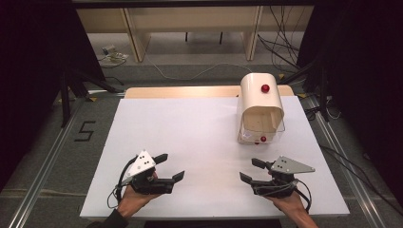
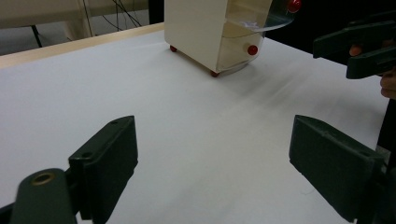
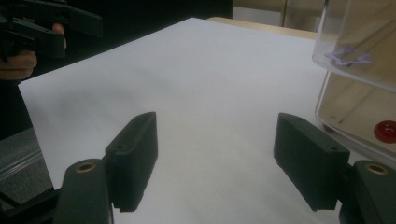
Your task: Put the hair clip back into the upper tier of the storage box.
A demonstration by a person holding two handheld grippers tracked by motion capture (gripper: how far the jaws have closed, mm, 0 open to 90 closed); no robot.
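Both my hand-held grippers rest low over the white bench, jaws spread, pinching nothing.

My left hand-held gripper point(image 1: 173, 167) and right hand-held gripper point(image 1: 252, 170) sit near the bench's point(image 1: 190, 133) front edge, well apart. A cream box point(image 1: 260, 107) with red knobs point(image 1: 265, 88) and a clear front stands beyond my right one; bare bench between.

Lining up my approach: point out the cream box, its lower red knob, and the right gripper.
cream box point(image 1: 256, 92), high view, rounded top.
lower red knob point(image 1: 263, 139), high view, knob centre.
right gripper point(image 1: 250, 170), high view, between its open jaws.
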